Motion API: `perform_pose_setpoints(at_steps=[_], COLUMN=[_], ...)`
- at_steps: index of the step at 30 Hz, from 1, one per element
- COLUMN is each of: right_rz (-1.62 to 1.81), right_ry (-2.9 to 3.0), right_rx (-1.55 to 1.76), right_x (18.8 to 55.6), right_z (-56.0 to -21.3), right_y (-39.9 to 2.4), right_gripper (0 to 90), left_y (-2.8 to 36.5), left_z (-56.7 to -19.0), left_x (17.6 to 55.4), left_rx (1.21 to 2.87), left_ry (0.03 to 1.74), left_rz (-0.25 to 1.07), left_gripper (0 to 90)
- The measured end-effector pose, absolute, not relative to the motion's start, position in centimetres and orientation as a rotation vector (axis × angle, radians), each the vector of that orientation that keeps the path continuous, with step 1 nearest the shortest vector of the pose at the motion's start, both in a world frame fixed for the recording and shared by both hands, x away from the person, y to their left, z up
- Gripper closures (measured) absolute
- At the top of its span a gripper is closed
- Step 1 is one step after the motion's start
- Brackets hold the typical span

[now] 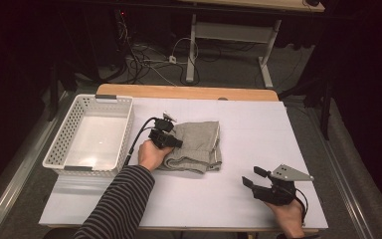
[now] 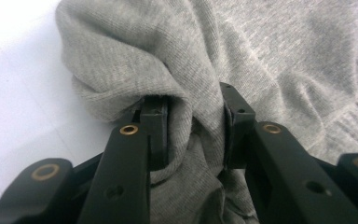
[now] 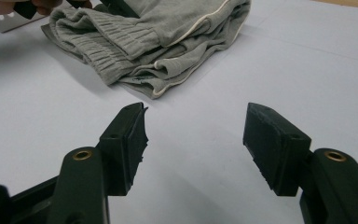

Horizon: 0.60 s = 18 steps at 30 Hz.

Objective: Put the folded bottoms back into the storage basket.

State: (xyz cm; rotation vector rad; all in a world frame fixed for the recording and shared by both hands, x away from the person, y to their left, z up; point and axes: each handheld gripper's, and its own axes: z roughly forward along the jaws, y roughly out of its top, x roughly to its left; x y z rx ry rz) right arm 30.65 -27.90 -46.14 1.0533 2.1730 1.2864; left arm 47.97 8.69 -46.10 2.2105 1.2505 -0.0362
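A folded grey knit garment (image 1: 199,144) lies on the white table top (image 1: 258,129), a little left of the middle. My left gripper (image 1: 171,139) sits at the garment's left edge. In the left gripper view the two black jaws pinch a bunched fold of the grey cloth (image 2: 261,56), and my left gripper (image 2: 193,116) is shut on it. My right gripper (image 1: 251,177) rests near the front right of the table, apart from the garment. Its jaws stand wide with bare table between them in the right gripper view, where my right gripper (image 3: 196,135) faces the garment (image 3: 168,32).
A white plastic basket (image 1: 59,139) stands at the table's left side, with nothing in it. A wooden strip (image 1: 189,92) runs along the table's far edge. Beyond it are cables and desk legs on the floor. A striped sleeve (image 1: 119,204) comes in from the front.
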Motion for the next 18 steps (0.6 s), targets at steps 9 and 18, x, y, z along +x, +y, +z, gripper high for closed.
perform_pose_setpoints(at_steps=[9, 18], right_rz=[1.303, 1.314], right_ry=[2.163, 2.150], right_rx=[1.063, 1.083], right_x=[30.6, 30.7], right_z=[-46.1, -46.1], right_y=[-28.2, -28.6], right_gripper=[40.0, 39.9], left_y=[9.0, 9.0], left_z=[-45.3, -44.1], left_x=[47.8, 47.7], left_rx=[2.191, 2.192], left_ry=[1.233, 1.197], left_rz=[-0.049, -0.038], left_gripper=[68.3, 68.9])
